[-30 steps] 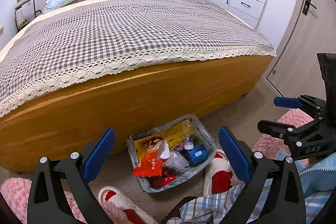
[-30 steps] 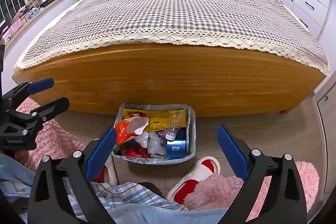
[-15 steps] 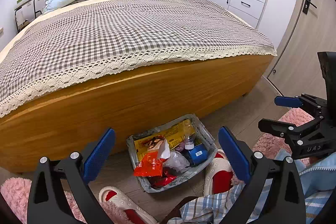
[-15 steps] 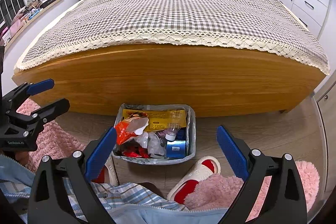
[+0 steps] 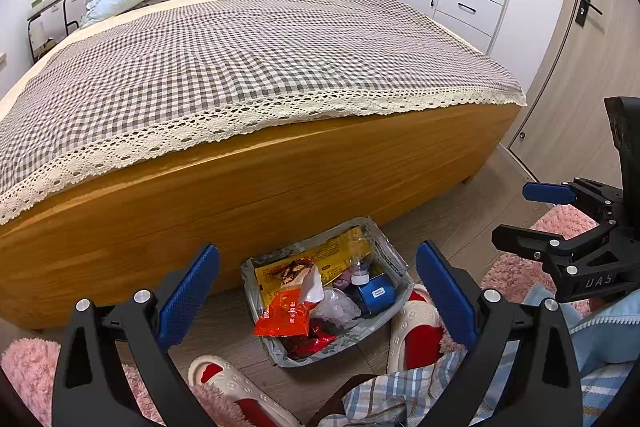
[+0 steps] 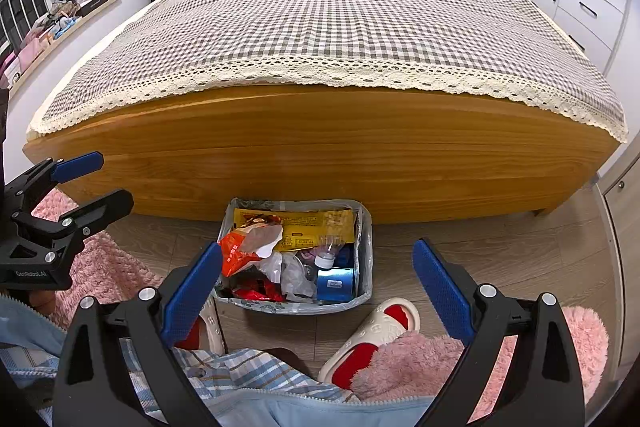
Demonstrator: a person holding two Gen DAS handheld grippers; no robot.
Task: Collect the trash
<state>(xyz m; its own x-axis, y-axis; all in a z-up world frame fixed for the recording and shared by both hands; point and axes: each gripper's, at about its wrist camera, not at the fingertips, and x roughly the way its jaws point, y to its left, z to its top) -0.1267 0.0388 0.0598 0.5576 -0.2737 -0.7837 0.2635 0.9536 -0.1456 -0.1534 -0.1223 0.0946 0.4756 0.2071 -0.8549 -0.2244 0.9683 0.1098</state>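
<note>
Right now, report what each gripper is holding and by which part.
Nothing is held. The left gripper and the right gripper are both open and empty, above the trash bin at the bed's foot.

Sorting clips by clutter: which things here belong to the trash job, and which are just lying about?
Job:
- lined trash bin
- orange wrapper
- yellow packet
- plastic bottle
- blue box

Lying about:
- slipper
- pink rug
- bed

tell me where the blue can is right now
The blue can lies in the lined trash bin on the floor at the foot of the bed, in the bin's near right corner in the right wrist view, just below a small clear bottle.
</note>
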